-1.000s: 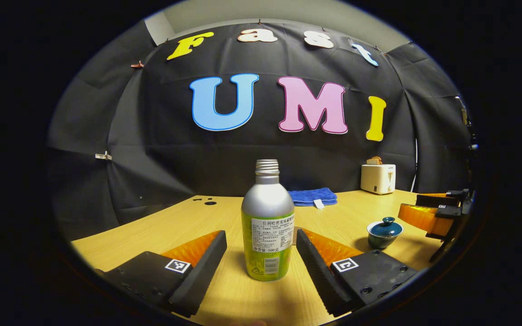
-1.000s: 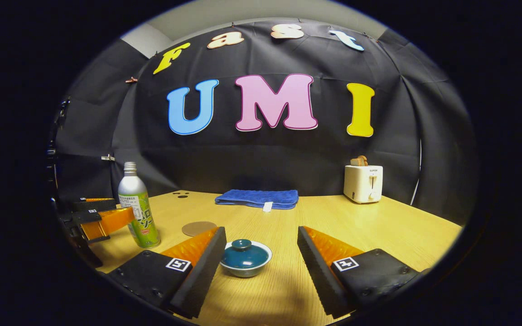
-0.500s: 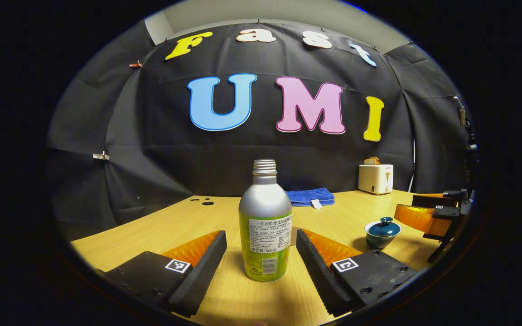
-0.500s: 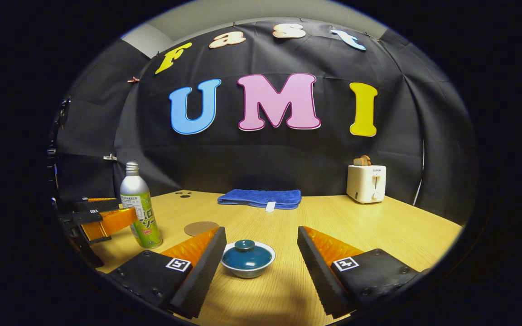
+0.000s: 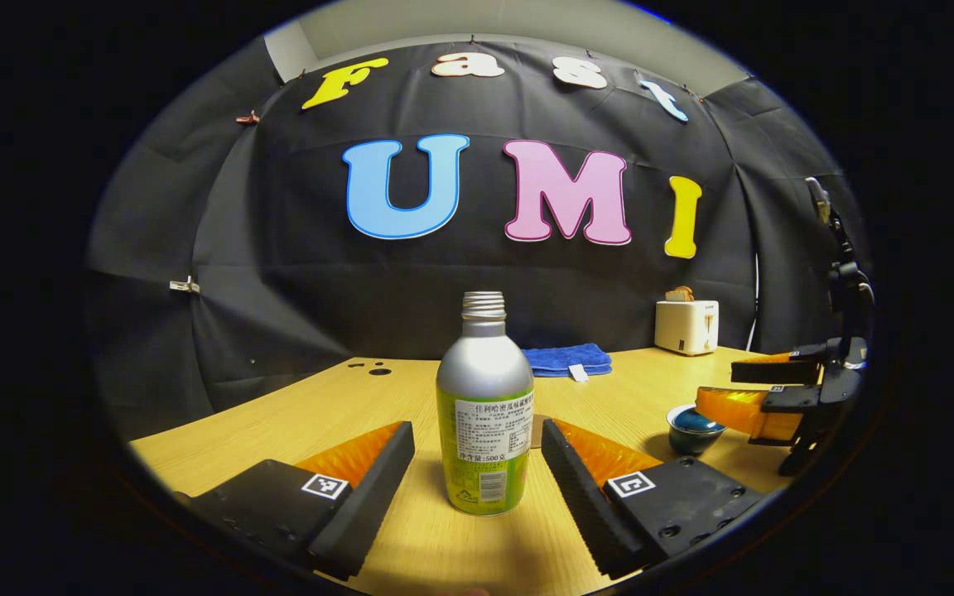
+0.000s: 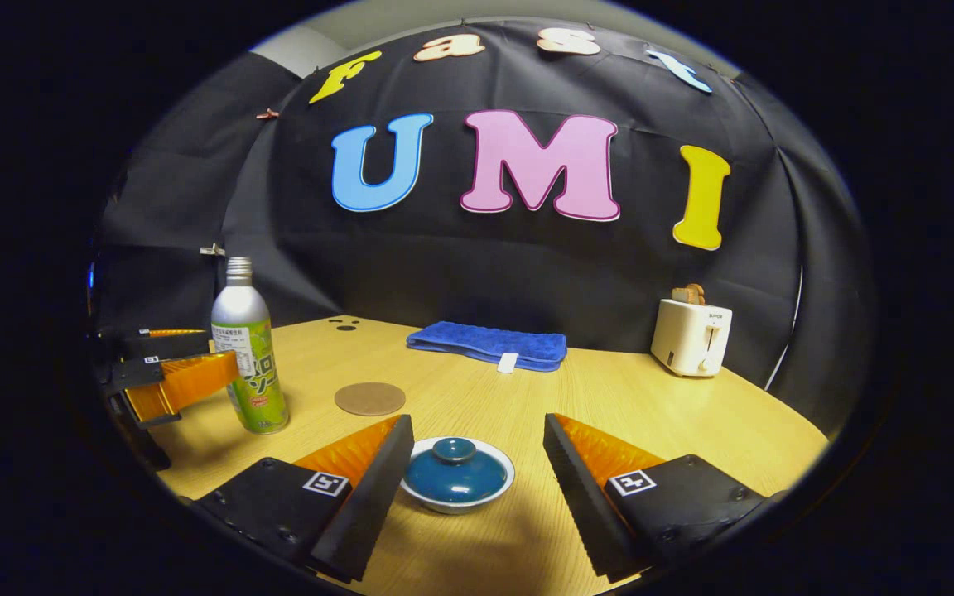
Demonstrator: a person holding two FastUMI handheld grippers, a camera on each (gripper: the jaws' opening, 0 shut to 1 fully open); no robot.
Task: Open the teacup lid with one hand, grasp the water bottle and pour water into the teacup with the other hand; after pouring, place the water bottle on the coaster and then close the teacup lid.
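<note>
Fingers spread wide, the left gripper [image 5: 477, 476] brackets the upright water bottle [image 5: 485, 414] while the right gripper [image 6: 473, 484] straddles the lidded teacup [image 6: 456, 476]; nothing grasped, coaster [image 6: 369, 398] bare, every step remaining.

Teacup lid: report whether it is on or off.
On. The lid sits seated on the teacup, knob up, between the open right tool's fingers.

One capless water bottle [image 6: 248, 356] is standing at the left, one lidded teacup [image 6: 457, 474] is sitting near, one round coaster [image 6: 369, 398] is lying between them, and one folded blue towel [image 6: 489, 343] and one toaster [image 6: 691, 336] are resting far back.
</note>
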